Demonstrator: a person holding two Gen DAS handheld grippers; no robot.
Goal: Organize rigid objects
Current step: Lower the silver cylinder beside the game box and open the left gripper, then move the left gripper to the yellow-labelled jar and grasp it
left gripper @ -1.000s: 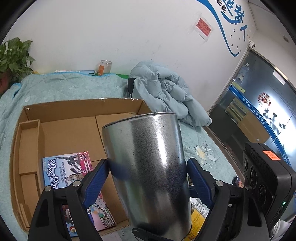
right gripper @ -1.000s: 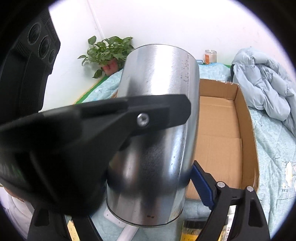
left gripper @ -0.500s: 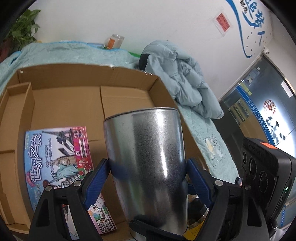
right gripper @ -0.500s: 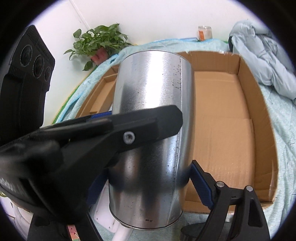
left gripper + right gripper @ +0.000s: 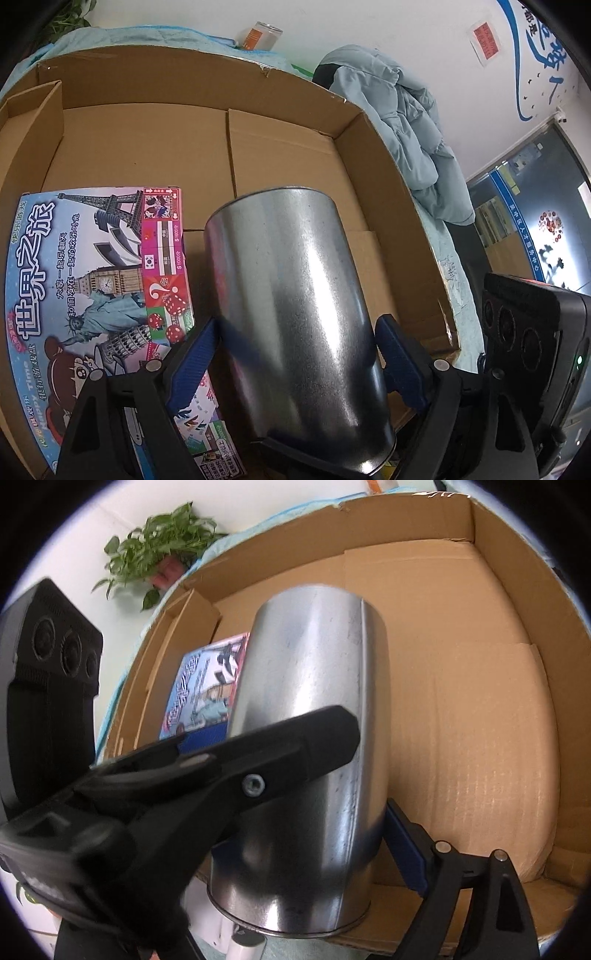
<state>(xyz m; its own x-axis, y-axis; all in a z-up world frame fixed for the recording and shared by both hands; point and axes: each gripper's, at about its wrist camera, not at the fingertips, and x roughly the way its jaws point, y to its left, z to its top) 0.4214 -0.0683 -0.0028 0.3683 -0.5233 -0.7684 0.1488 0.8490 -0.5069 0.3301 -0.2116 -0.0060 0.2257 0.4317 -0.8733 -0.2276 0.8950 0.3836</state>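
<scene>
A tall silver metal can is clamped by both grippers and hangs tilted over the open cardboard box. My left gripper is shut on the can, a blue pad on each side. My right gripper is shut on the same can from the other side; its left finger is hidden behind the left gripper's black finger. A colourful board game box lies flat in the cardboard box, left of the can, and shows in the right wrist view.
A light blue jacket lies beyond the box's right wall. A glass jar stands at the back by the wall. A potted plant stands behind the box's left corner. A folded cardboard divider lines the box's left side.
Both grippers have carried the can forward and down over the box. The box floor and the board game box now fill more of both views.
</scene>
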